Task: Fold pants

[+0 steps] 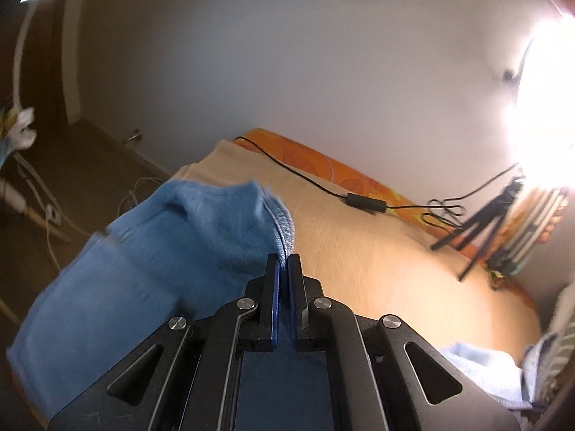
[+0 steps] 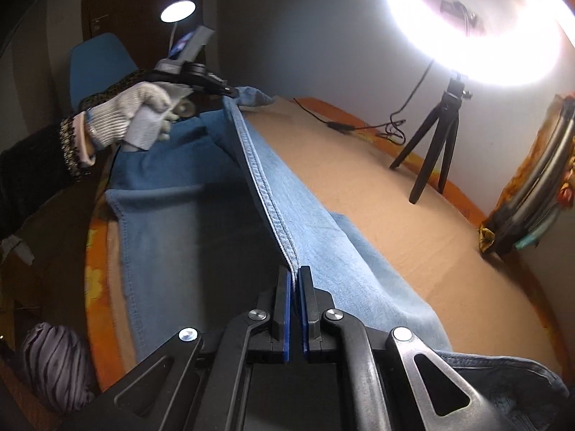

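Note:
Blue denim pants (image 2: 316, 251) hang stretched between both grippers above a beige-covered bed (image 2: 413, 222). My right gripper (image 2: 295, 273) is shut on the stitched side seam near the waist end. A taut ridge of seam runs from it up to the left gripper (image 2: 230, 90), held by a gloved hand (image 2: 136, 111). In the left wrist view my left gripper (image 1: 284, 260) is shut on the pants (image 1: 161, 251) at a leg hem, whose cloth bunches to the left of the fingers. The lower leg (image 2: 161, 244) lies below on the bed.
A ring light on a black tripod (image 2: 438, 143) stands on the bed's far side, with a black cable and adapter (image 1: 364, 203) lying across the cover. A blue chair (image 2: 97, 68) and desk lamp (image 2: 178, 10) stand behind. A striped bundle (image 2: 54, 362) sits at the near left.

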Demonstrator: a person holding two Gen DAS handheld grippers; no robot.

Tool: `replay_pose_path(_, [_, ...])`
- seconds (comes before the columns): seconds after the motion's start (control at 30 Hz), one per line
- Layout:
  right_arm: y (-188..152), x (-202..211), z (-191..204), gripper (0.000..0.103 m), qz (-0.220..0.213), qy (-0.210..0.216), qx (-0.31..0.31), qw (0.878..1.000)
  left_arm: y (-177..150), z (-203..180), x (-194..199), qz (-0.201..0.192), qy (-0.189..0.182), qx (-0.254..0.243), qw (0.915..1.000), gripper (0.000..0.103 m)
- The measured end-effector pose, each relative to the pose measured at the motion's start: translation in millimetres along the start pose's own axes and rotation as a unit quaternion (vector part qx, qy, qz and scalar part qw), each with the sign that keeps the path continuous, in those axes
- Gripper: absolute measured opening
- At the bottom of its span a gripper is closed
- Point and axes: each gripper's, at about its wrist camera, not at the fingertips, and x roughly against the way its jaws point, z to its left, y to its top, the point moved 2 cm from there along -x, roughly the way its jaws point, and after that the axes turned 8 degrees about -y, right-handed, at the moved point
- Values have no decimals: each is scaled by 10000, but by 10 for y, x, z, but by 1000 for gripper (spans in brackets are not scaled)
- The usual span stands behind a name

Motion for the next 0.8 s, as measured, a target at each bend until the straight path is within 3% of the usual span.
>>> replay_pose_path(0.2, [-129,306,376,2,105,183,302,9993,-658,404,589,-164,-116,436,9988,3])
replay_pose_path(0.4, [-459,349,880,2,536,473,517,9961,-1236,714,779,17,-104,823,9966,3])
replay_pose_path(0.63, [-758,222,1104,2,933,507,457,9933,-1458,745,885,97,-87,738,9972,3])
replay_pose_path(0.8, [-799,147,1125,4,1165,450,517,9908,-1529,797,1053,52,204,400,9990,7])
